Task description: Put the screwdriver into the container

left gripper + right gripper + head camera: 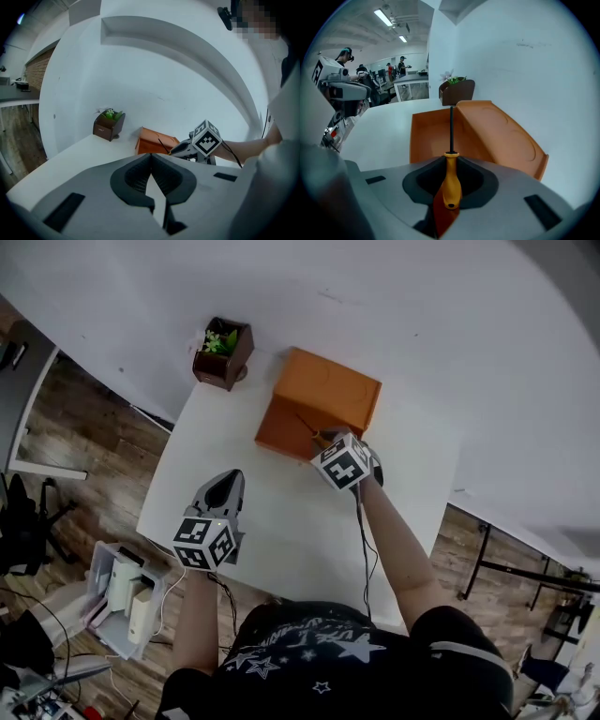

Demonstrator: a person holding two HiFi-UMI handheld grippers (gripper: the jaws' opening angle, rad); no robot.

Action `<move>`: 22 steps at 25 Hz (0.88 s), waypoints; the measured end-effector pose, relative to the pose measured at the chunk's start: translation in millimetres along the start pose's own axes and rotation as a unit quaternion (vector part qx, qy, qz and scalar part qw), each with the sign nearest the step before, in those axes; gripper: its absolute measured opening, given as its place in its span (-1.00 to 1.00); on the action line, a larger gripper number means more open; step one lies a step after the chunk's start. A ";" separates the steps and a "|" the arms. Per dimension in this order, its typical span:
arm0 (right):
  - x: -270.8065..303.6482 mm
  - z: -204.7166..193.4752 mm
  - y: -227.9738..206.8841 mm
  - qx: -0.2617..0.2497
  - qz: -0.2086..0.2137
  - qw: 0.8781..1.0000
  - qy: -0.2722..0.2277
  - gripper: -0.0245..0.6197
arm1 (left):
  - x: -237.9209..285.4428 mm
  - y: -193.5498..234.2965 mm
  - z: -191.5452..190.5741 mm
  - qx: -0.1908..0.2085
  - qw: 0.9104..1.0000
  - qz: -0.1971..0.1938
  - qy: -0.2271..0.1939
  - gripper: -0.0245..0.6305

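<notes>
Bright, even indoor light from ceiling strip lights (383, 18); shadows soft. Both gripper views bend fisheye-like, with dark vignetted corners.

Count at the bench (281, 540)
Two hand-held grippers, left (223, 486) and right (325, 440); one screwdriver (451, 180) in the right; one orange container (319, 404) just ahead; one planter (223, 352) beyond.

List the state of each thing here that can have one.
Yellow-handled screwdriver with black shaft: held by its handle, shaft aimed into the box.
Orange plastic box container: open, lid tilted back.
Right claw: shut on the screwdriver.
Left claw: shut, empty.
Small plant in dark brown pot: upright.
</notes>
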State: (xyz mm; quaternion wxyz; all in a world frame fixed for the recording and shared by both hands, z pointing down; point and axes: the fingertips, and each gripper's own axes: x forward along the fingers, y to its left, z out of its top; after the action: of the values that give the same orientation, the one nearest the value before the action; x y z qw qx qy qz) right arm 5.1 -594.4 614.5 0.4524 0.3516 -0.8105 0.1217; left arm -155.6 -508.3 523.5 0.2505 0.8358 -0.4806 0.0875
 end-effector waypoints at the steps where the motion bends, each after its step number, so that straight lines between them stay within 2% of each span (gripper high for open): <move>1: 3.3 -1.2 0.8 0.000 0.001 1.000 0.007 -0.65 | 0.6 1.2 -1.2 -0.001 1.000 0.001 0.001 -0.86; 9: 15.1 2.1 -1.3 0.011 -0.011 1.000 0.014 -0.65 | 1.0 6.7 -10.5 -0.010 1.000 0.002 0.010 -0.86; 22: 17.1 8.8 -2.5 0.019 -0.010 1.000 -0.005 -0.65 | -5.9 7.1 -14.6 -0.010 1.000 -0.001 0.013 -0.86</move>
State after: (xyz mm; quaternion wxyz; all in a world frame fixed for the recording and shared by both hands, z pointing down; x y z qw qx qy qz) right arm -4.8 -608.6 623.3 0.4422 0.3688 -0.8070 0.1310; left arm -163.4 -499.4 536.1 0.2651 0.8325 -0.4773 0.0936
